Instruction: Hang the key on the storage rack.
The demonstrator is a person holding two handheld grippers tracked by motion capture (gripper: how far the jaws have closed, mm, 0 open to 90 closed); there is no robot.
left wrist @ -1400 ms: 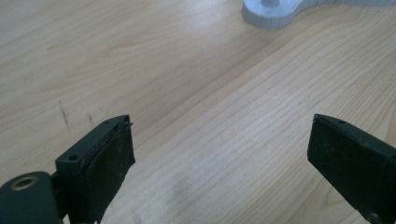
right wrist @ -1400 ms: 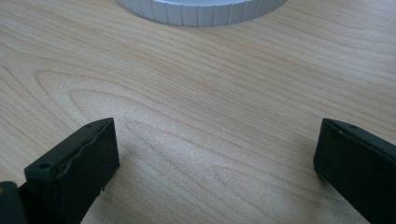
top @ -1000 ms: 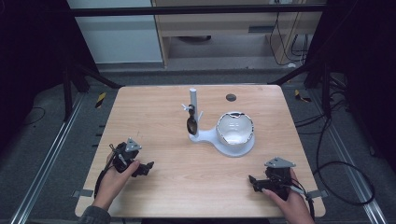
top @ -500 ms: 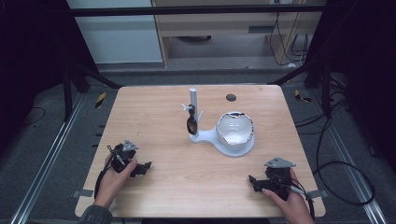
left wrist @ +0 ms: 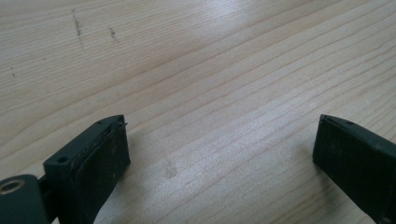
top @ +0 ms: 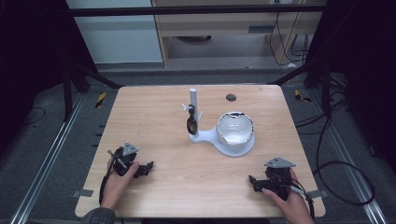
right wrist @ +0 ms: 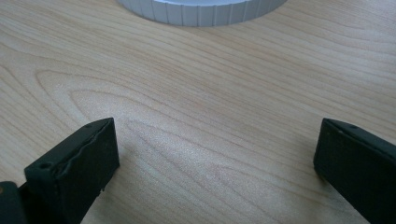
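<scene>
We judge nothing begun: both left gripper (top: pixel 145 168) and right gripper (top: pixel 253 181) jaws gape empty; next, reach the white stand (top: pixel 223 138) ahead.

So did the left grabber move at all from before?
No. The left gripper sits at the same spot near the table's front-left edge, just as far from the white stand as before.

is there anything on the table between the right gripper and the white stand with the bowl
Nothing visible. In the right gripper view the open right gripper looks across bare light wooden table straight at the ribbed rim of the white plastic stand's round base. The high view shows the same clear stretch between them.
</scene>
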